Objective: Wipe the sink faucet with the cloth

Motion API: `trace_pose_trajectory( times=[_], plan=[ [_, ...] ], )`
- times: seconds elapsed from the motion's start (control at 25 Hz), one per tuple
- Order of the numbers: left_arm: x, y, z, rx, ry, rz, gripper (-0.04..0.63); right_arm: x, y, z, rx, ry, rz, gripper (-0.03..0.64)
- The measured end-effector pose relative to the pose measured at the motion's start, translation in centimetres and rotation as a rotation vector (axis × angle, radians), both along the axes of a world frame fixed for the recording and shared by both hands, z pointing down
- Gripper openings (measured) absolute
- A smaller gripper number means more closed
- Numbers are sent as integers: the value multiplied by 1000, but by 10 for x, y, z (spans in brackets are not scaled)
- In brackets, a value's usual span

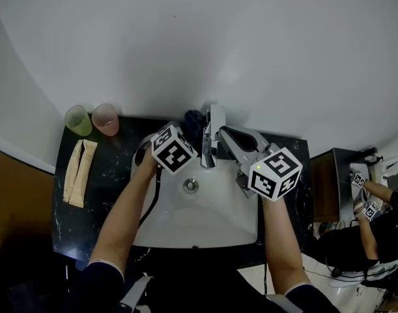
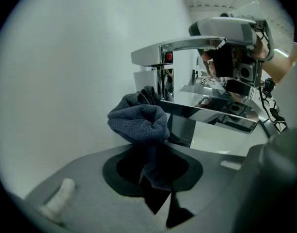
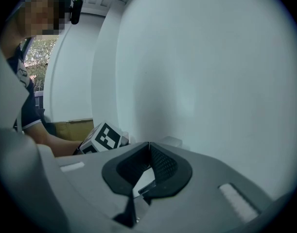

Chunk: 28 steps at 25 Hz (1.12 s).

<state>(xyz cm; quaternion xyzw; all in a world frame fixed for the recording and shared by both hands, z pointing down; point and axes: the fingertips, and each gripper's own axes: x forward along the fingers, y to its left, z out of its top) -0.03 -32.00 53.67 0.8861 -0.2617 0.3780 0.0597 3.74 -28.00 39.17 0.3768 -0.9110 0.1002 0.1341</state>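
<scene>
The left gripper point(image 2: 150, 154) is clamping the dark blue cloth point(image 2: 138, 123) in a narrow grip; the cloth is bunching up out of the jaws into a rounded wad just past the tips. That wad is pressing against the left side of the chrome faucet point(image 2: 206, 108), low on its upright body and under the flat handle. The right gripper point(image 3: 148, 147) is sitting on the other side of the faucet with its jaws closed together and nothing showing between the pads.

Counted from the head view: one faucet, one dark cloth, two grippers, one drain point(image 1: 191, 186), two cups and one folded beige towel point(image 1: 79, 171). The green cup point(image 1: 77, 119) and the pink cup point(image 1: 105, 118) are standing side by side at the back left corner of the black counter point(image 1: 111, 175), with the towel lying lengthwise just in front of them, well apart from the faucet.

The faucet is rising from the rear rim of the white sink point(image 1: 205, 220), close under the curved white wall point(image 1: 218, 44), so room behind it is looking tight. The basin in front is lying open beneath both forearms. The grippers are flanking the faucet closely, leaving little side room, while the counter strip on the right is ending at a near edge
</scene>
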Motion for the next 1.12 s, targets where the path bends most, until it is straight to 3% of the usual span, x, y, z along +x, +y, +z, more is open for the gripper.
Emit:
trace_pose_trajectory(
  times=[0.28, 0.56, 0.88, 1.12],
  plan=[
    [1, 2, 11, 3, -77, 7, 83, 0, 1, 0, -1, -15, 5, 8],
    [8, 31, 2, 16, -17, 42, 83, 1, 0, 0, -5, -37, -2, 6],
    [24, 64, 16, 30, -55, 160, 83, 0, 0, 0, -8, -68, -15, 6],
    [35, 58, 12, 94, -13, 123, 83, -1, -1, 0, -9, -80, -28, 5]
  ],
)
